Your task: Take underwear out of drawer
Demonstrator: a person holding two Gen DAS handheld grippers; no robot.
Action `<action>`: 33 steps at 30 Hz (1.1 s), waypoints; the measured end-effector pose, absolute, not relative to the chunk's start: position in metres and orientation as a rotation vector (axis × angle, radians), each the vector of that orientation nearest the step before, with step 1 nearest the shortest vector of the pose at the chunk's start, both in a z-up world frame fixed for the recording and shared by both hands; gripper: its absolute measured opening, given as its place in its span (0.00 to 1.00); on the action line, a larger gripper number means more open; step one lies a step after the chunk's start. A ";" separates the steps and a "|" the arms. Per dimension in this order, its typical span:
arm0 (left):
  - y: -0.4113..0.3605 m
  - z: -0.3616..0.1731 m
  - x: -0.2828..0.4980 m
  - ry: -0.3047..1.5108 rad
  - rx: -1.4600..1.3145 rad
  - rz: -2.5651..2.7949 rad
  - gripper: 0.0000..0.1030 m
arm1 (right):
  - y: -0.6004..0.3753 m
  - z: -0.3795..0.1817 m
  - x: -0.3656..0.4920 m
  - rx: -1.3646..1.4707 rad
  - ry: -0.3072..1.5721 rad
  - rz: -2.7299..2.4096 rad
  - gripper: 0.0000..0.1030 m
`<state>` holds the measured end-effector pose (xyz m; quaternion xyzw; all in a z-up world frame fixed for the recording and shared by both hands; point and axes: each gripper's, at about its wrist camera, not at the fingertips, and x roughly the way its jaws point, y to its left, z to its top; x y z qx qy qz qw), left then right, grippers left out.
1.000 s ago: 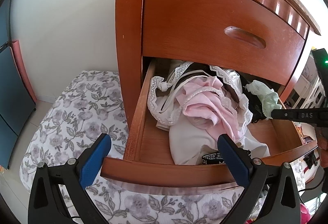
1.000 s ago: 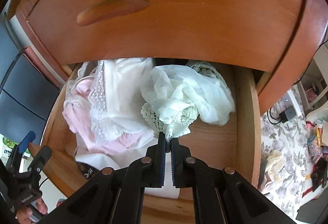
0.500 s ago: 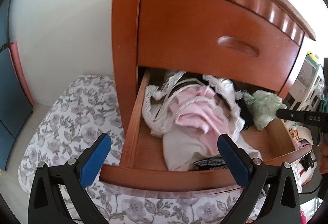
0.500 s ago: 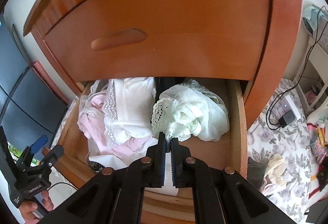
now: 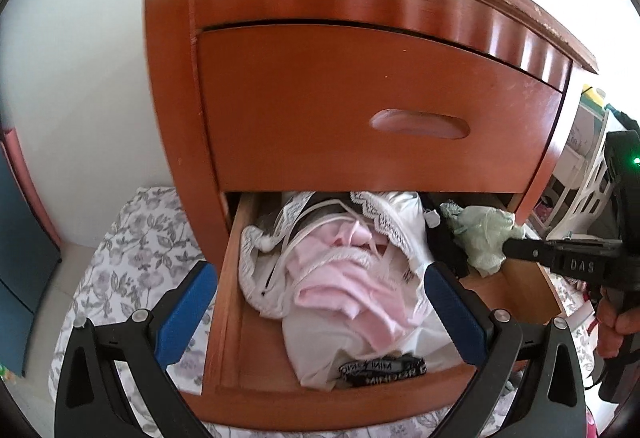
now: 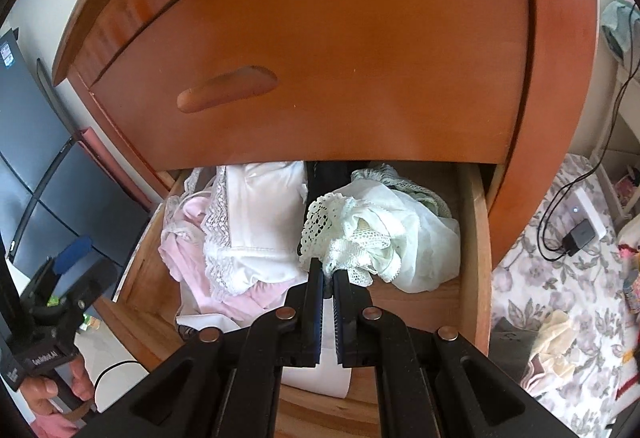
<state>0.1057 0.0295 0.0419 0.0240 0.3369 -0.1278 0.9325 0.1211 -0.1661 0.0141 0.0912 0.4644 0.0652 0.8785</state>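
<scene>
The lower drawer [image 5: 228, 278] of a reddish wooden nightstand stands pulled out and holds a heap of underwear. A pale green-white lace piece [image 6: 384, 234] is bunched at the drawer's right side, and my right gripper [image 6: 328, 274] is shut on its lace edge. In the left wrist view the same piece [image 5: 480, 234] hangs from the right gripper's tip [image 5: 506, 250] above the drawer's right corner. My left gripper [image 5: 318, 312] is open in front of the drawer with nothing between its blue pads [image 5: 184, 314]. A pink garment [image 5: 352, 278] and white lace pieces [image 6: 256, 230] fill the left half.
The upper drawer [image 5: 360, 109] is closed right above the opening. A floral mat [image 5: 132, 238] covers the floor to the left, with a dark blue panel [image 5: 20, 258] beyond it. A charger and cable [image 6: 576, 234] lie on the floor to the right. A black waistband [image 5: 380, 370] rests by the drawer front.
Both grippers have drawn back from the drawer, so more of the nightstand shows. The right gripper keeps its hold on the pale lace piece, which has come forward with it.
</scene>
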 end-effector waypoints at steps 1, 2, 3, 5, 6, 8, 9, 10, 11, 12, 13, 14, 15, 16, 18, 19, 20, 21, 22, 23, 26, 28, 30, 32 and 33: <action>0.027 0.042 0.110 0.696 0.051 -0.260 1.00 | -0.167 0.013 0.122 0.188 0.975 0.136 0.04; 0.025 0.043 0.112 0.699 0.049 -0.259 1.00 | -0.168 0.012 0.121 0.185 0.982 0.137 0.04; 0.024 0.043 0.116 0.704 0.043 -0.257 1.00 | -0.169 0.011 0.121 0.183 0.987 0.138 0.04; 0.021 0.044 0.120 0.712 0.037 -0.255 1.00 | -0.171 0.010 0.119 0.180 0.998 0.139 0.04; 0.019 0.043 0.122 0.716 0.037 -0.251 1.00 | -0.172 0.010 0.118 0.177 1.003 0.139 0.04; 0.015 0.041 0.125 0.728 0.043 -0.256 1.00 | -0.173 0.010 0.117 0.169 1.009 0.139 0.04; 0.014 0.040 0.125 0.734 0.046 -0.259 1.00 | -0.174 0.010 0.116 0.167 1.011 0.139 0.04; 0.011 0.038 0.126 0.738 0.051 -0.263 1.00 | -0.175 0.010 0.116 0.165 1.017 0.136 0.04; 0.010 0.038 0.125 0.740 0.055 -0.267 1.00 | -0.176 0.009 0.116 0.162 1.021 0.134 0.04; 0.008 0.036 0.125 0.741 0.059 -0.271 1.00 | -0.177 0.009 0.116 0.161 1.025 0.130 0.04; 0.007 0.035 0.124 0.742 0.065 -0.276 1.00 | -0.178 0.008 0.116 0.161 1.028 0.125 0.04; 0.007 0.033 0.124 0.746 0.070 -0.280 1.00 | -0.179 0.008 0.116 0.164 1.032 0.123 0.04; 0.006 0.031 0.123 0.748 0.075 -0.282 1.00 | -0.180 0.008 0.116 0.166 1.036 0.123 0.04; 0.007 0.029 0.123 0.751 0.079 -0.283 1.00 | -0.180 0.007 0.116 0.164 1.040 0.122 0.04; 0.008 0.024 0.124 0.761 0.083 -0.284 1.00 | -0.180 0.007 0.115 0.156 1.045 0.120 0.04; 0.008 0.023 0.124 0.765 0.083 -0.282 1.00 | -0.179 0.008 0.115 0.153 1.047 0.122 0.04; 0.009 0.021 0.125 0.770 0.081 -0.277 1.00 | -0.179 0.008 0.114 0.153 1.048 0.125 0.04; 0.011 0.020 0.126 0.774 0.077 -0.275 1.00 | -0.178 0.008 0.113 0.152 1.050 0.127 0.04; 0.012 0.019 0.127 0.776 0.073 -0.276 1.00 | -0.178 0.008 0.113 0.150 1.053 0.128 0.04; 0.013 0.019 0.127 0.776 0.071 -0.277 1.00 | -0.177 0.008 0.113 0.148 1.056 0.130 0.04; 0.015 0.017 0.127 0.779 0.066 -0.283 1.00 | -0.176 0.006 0.113 0.139 1.069 0.124 0.05; 0.015 0.015 0.128 0.784 0.067 -0.284 1.00 | -0.175 0.004 0.114 0.136 1.077 0.123 0.05; 0.014 0.015 0.129 0.789 0.066 -0.283 1.00 | -0.174 0.001 0.115 0.134 1.088 0.119 0.06; 0.016 0.015 0.129 0.791 0.062 -0.283 1.00 | -0.173 -0.001 0.115 0.134 1.100 0.116 0.07; 0.017 0.015 0.129 0.792 0.060 -0.283 1.00 | -0.173 -0.002 0.115 0.135 1.103 0.113 0.08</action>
